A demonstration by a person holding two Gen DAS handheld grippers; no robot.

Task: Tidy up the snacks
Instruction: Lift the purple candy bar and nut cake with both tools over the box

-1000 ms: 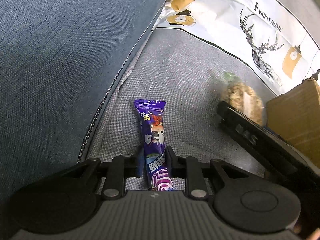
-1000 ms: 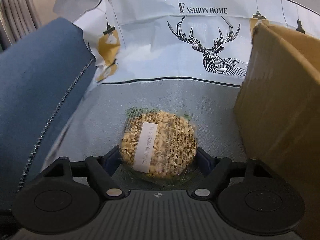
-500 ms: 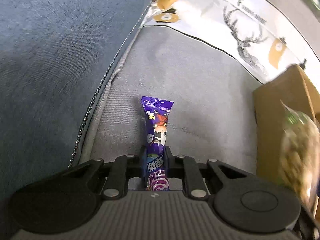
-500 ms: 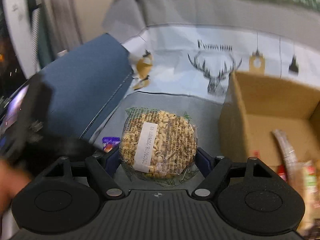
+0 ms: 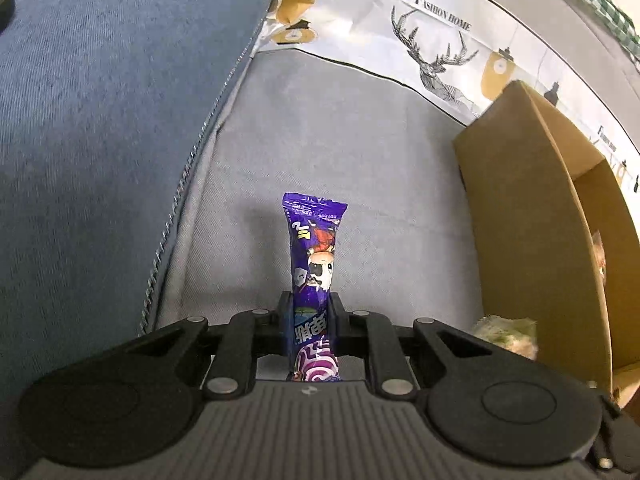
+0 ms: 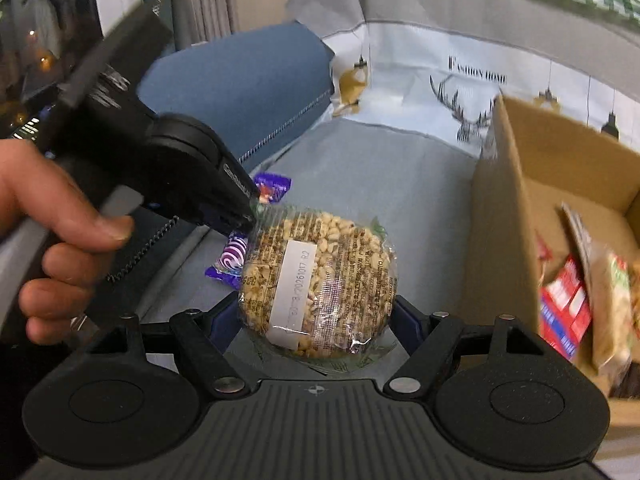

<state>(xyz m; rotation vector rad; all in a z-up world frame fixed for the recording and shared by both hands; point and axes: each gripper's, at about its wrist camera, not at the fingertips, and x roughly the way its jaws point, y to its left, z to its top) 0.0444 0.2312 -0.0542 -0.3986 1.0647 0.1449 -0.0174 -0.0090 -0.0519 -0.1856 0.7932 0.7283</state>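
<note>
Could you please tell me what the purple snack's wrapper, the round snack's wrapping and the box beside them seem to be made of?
Purple snack wrapper: glossy printed plastic or foil film, judging by its sheen and crimped end.
Round puffed-grain cake: clear, shiny plastic film, with glare, wrinkles and a white paper-like label.
Box: plain brown cardboard, matte, with a folded flap.

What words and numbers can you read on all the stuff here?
"FASHION HOME": on the deer cloth, above the deer.
"20261017 R2": on the white sticker of the round puffed-grain pack; the characters before it and the dark print around it are too blurred.
Purple candy wrapper: large characters and a cartoon face, but I cannot read them surely.
Red packet in the cardboard box: too blurred.
</note>
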